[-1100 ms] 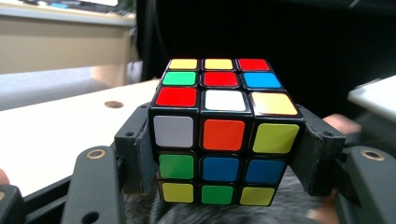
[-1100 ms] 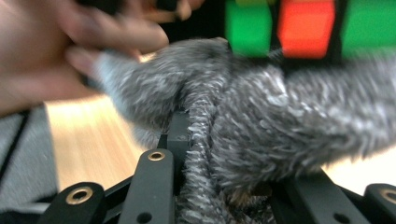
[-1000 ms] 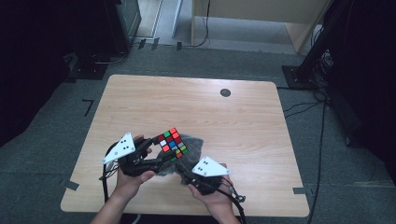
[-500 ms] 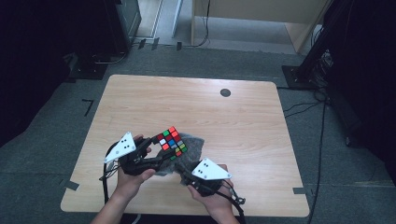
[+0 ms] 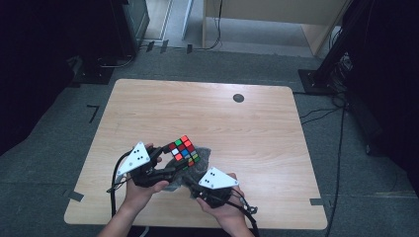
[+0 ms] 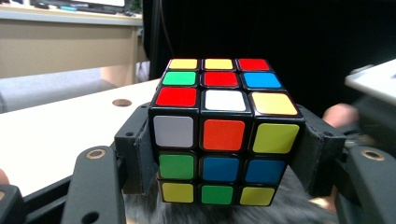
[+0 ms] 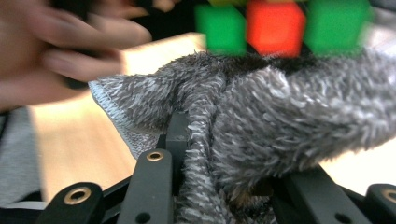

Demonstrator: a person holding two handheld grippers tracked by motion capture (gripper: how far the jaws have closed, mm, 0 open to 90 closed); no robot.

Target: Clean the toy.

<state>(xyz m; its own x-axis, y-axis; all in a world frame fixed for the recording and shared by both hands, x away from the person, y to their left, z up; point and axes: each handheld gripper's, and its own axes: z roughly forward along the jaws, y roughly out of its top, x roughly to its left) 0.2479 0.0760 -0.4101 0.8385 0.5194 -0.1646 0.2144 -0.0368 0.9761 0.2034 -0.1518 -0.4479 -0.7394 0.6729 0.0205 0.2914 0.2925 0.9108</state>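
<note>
A scrambled colour cube (image 5: 182, 151) is held above the near part of the wooden table (image 5: 247, 123). My left gripper (image 5: 170, 165) is shut on the cube (image 6: 223, 135), one jaw pressing each side face. A grey fluffy cloth (image 5: 190, 170) lies under and against the cube. My right gripper (image 5: 195, 185) is shut on the grey cloth (image 7: 261, 130), which bunches up between its jaws. The cube's lower row (image 7: 275, 25) shows blurred just above the cloth in the right gripper view.
A small dark round grommet (image 5: 238, 98) sits near the table's far edge. Black stands and cables (image 5: 326, 69) stand on the grey floor around the table. A pale cabinet (image 5: 267, 15) is at the back.
Both grippers, the cube and the cloth stay in nearly the same place; only slight hand shifts show.
</note>
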